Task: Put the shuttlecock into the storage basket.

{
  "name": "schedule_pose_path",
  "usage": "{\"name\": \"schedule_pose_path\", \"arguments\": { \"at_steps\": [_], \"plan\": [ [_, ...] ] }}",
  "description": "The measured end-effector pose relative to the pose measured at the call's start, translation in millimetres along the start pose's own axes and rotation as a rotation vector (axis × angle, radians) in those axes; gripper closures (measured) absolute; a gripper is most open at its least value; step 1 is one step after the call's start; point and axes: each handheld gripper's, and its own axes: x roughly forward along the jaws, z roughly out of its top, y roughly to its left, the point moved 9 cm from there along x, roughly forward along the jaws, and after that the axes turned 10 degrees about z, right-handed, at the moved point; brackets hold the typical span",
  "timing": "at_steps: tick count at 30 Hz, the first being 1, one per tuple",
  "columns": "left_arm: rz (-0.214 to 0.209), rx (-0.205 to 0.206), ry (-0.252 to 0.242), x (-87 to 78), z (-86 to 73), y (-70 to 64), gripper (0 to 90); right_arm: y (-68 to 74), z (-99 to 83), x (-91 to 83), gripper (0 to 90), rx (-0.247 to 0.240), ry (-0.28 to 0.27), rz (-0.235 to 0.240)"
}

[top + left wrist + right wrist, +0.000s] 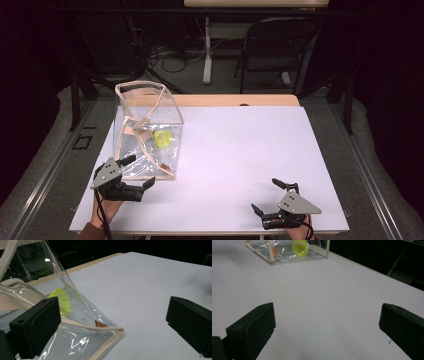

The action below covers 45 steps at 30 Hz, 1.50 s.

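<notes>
Your see-through plastic bag with cream fabric trim (148,131) stands near the white tabletop's (240,160) far left corner, holding a neon-yellow round object with a dark centre (161,138) and a small orange-brown piece (100,324). Both of your grippers have black jaws and grey top plates, left (136,173) and right (270,197).

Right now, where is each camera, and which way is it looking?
High view: above the near side, facing forward and down on the white table; forearms, left gripper and right gripper show.
Left gripper view: rides that gripper, faces the clear plastic bag with cream trim; open jaws show.
Right gripper view: low, faces across the table; open jaws show.
All share the bag and its yellow-green round thing.
</notes>
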Motion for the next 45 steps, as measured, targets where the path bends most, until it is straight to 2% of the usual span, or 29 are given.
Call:
{"name": "schedule_pose_path", "arguments": {
  "at_steps": [5, 14, 20, 24, 30, 32, 33, 35, 45],
  "plan": [
    [-0.002, 0.011, -0.005, -1.7, -7.9, -2.3, 0.0, 0.0, -0.3, 0.1, 0.4, 0.001, 0.001, 0.001],
    [-0.009, -0.001, -0.012, -4.9, -21.7, -6.4, 0.0, 0.3, -0.4, 0.4, 0.4, 0.000, 0.002, 0.002],
    [-0.003, 0.015, -0.014, -7.0, -29.6, -10.0, 0.0, 0.5, -0.4, 0.5, 0.4, 0.001, 0.002, 0.002],
    [0.003, 0.005, -0.036, -8.7, -34.1, -12.4, 0.0, 0.6, -0.4, 0.4, 0.4, 0.000, 0.002, 0.003],
    [0.012, 0.003, -0.036, -9.2, -42.8, -14.0, 0.0, 0.5, -0.3, 0.3, 0.3, 0.000, 0.001, 0.003],
    [0.023, 0.005, -0.032, -9.6, -47.4, -14.7, 0.0, 0.6, -0.1, 0.1, 0.3, -0.001, 0.000, 0.003],
    [0.005, -0.019, -0.019, -8.7, -51.8, -17.0, 0.0, 0.7, 0.0, 0.0, 0.3, -0.001, 0.000, 0.003],
    [0.000, -0.005, 0.000, -6.6, -55.9, -18.5, 0.0, 0.7, 0.1, -0.1, 0.3, -0.002, -0.001, 0.003],
    [-0.014, 0.010, 0.007, -2.3, -57.8, -23.5, 0.0, 0.3, 0.2, -0.3, 0.2, 0.002, -0.005, 0.003]
  ]
}}
